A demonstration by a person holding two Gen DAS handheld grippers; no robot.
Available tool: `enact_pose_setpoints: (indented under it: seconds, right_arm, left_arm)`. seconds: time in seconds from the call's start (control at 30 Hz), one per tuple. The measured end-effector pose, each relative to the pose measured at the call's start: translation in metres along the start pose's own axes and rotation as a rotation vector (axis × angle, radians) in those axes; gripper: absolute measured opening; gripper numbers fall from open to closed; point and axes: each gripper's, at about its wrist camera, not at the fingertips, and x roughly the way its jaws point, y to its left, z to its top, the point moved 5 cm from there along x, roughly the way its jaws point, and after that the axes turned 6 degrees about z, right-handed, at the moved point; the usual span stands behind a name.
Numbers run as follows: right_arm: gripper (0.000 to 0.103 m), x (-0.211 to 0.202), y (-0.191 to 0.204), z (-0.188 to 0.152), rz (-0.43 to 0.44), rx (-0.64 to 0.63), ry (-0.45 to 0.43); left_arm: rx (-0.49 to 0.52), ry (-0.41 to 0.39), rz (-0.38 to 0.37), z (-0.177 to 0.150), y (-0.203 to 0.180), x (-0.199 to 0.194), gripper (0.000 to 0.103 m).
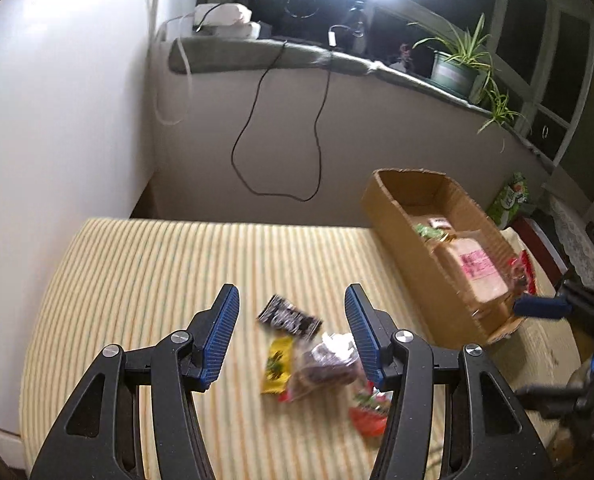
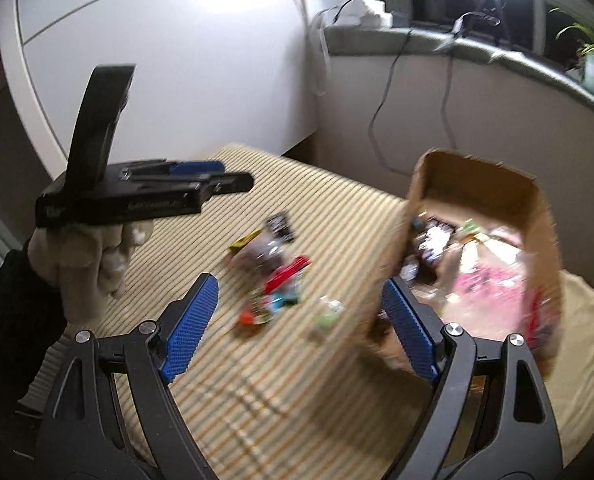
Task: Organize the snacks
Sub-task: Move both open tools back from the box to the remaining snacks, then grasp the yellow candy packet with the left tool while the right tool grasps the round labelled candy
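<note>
Left wrist view: left gripper (image 1: pixel 293 332) gapes empty above loose snack packets (image 1: pixel 297 356) at lower centre; right gripper (image 2: pixel 297 320) likewise spread, empty. Cardboard box (image 1: pixel 401 224) right. Slippery wrappers may slide aside.

Matt brown cardboard box (image 1: pixel 413 240), glossy plastic snack wrappers (image 1: pixel 293 356), ribbed striped cloth table cover (image 1: pixel 145 280), textured blue fingers (image 1: pixel 223 336)

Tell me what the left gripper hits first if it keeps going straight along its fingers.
Most likely the loose snack pile on the striped cloth: the open left gripper frames the black packet and yellow packet. Motion blur makes depth uncertain.
</note>
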Motion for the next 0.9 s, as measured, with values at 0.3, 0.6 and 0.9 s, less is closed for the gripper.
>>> enact_pose_setpoints:
  seconds: [0.3, 0.6, 0.9]
  right_arm:
    - [0.087, 0.037, 0.023, -0.022, 0.028, 0.010, 0.046]
    - [0.066, 0.067, 0.027, -0.032, 0.007, 0.032, 0.089]
    - [0.061, 0.083, 0.023, -0.033, -0.023, 0.045, 0.110]
  left_arm:
    - [-0.008, 0.072, -0.010, -0.036, 0.015, 0.016, 0.051]
    - [-0.026, 0.105, -0.018, -0.048, 0.026, 0.030, 0.036]
    - [-0.042, 0.107, -0.039, -0.054, 0.030, 0.033, 0.034]
